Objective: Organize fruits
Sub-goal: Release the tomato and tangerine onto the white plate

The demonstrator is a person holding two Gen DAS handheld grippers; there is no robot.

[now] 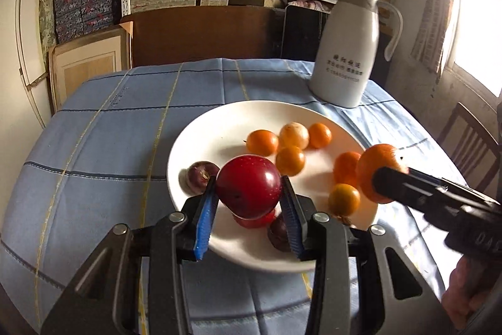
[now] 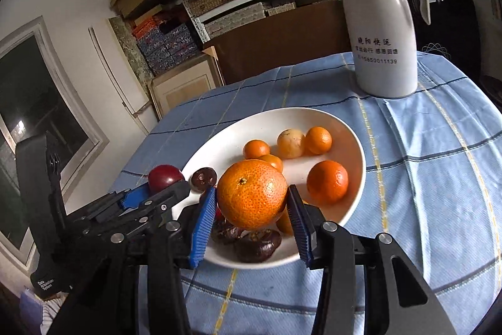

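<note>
Both hand-held grippers [image 1: 249,203] [image 2: 251,209] tilt downward, gripping fruit above plate [image 1: 200,131].

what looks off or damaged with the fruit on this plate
Two dark purple fruits at the near rim of the white plate look shrivelled and wrinkled, unlike the smooth orange fruits. Nothing is spilled; the white jug stands upright.

Each gripper [image 1: 249,193] is black, with 2 fingers lined by ribbed blue pads [image 1: 205,222] and round silver screws [image 1: 176,216] at the linkage joints behind them. The right gripper [image 2: 251,203] matches. The left gripper's [image 2: 163,189] black body bears small white lettering.
</note>
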